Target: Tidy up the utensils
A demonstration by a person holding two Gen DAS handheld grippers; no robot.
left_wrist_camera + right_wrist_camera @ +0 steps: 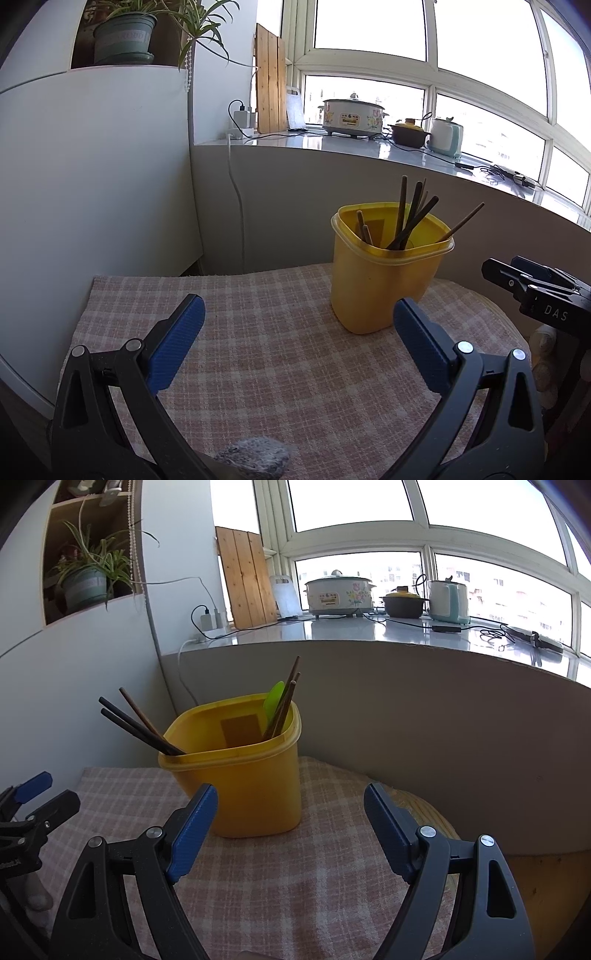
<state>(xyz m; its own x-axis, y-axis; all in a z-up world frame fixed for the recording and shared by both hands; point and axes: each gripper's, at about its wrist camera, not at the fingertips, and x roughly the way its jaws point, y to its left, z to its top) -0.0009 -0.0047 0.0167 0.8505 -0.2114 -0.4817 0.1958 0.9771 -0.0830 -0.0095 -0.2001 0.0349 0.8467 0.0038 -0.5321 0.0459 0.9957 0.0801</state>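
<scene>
A yellow plastic container (384,280) stands upright on a pink checked cloth (266,350). Several dark and brown chopsticks (410,218) lean inside it. In the right wrist view the container (240,775) also holds a green utensil (274,701) beside the chopsticks (140,723). My left gripper (299,317) is open and empty, just in front of and left of the container. My right gripper (290,805) is open and empty, close to the container's right front. The right gripper's body shows at the right of the left wrist view (543,291).
A grey wall and a windowsill (369,631) rise behind the table. On the sill stand a cooker (340,594), a dark pot (402,605), a kettle (448,598) and a wooden board (245,579). A white cabinet (92,177) with a potted plant (123,37) is at the left.
</scene>
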